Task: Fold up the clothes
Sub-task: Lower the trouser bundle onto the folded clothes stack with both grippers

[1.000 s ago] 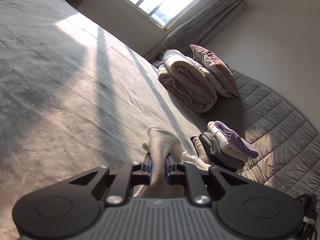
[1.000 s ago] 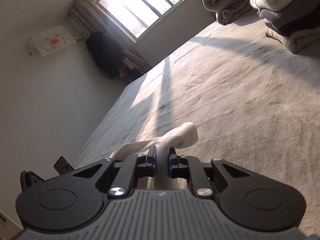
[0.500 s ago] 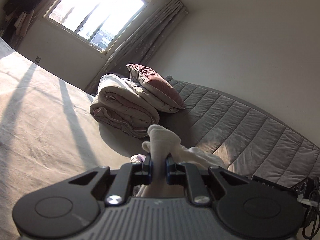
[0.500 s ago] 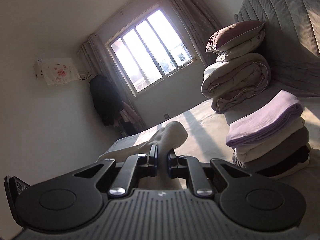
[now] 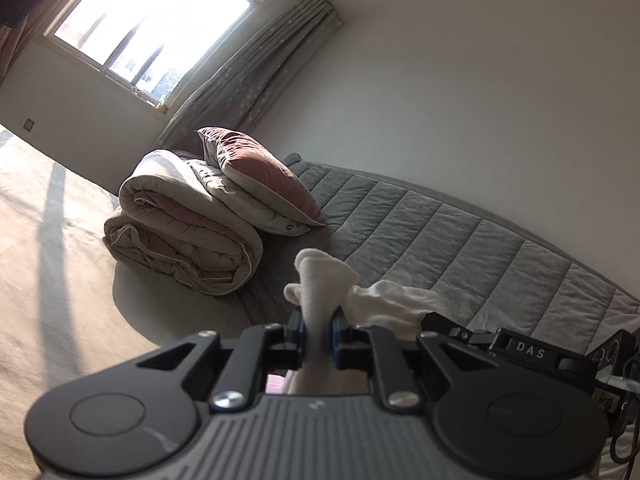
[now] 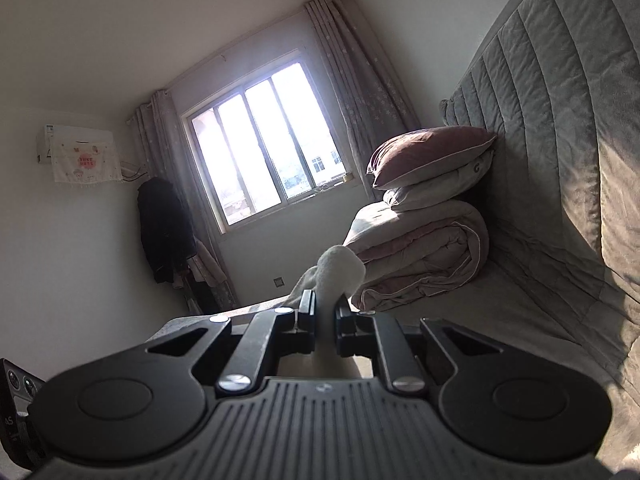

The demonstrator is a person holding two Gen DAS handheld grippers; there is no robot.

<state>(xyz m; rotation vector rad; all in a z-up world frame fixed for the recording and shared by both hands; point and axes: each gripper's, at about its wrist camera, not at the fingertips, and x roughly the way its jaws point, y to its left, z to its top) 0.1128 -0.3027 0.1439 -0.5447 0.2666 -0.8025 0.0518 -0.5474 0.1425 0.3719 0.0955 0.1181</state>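
My left gripper [image 5: 316,334] is shut on a bunched fold of a white garment [image 5: 320,280], which sticks up between the pads and stretches off to the right. The right gripper's black body [image 5: 520,346] shows at the right edge of the left wrist view. In the right wrist view my right gripper [image 6: 326,318] is shut on another bunch of the same white garment [image 6: 338,270]. Both grippers are held high above the bed [image 5: 48,264], pointing level toward the headboard end. The garment's hanging part is hidden below the gripper bodies.
A rolled beige and pink duvet [image 5: 180,232] with a maroon pillow [image 5: 256,180] on top lies against the grey quilted headboard [image 5: 460,240]. A bright window [image 6: 264,160] with curtains fills the far wall. Dark clothes [image 6: 164,236] hang in the corner under an air conditioner [image 6: 76,144].
Both grippers rose from near the bed surface and swung toward the headboard, carrying the white garment. The stack of folded clothes seen earlier has dropped out of both views.
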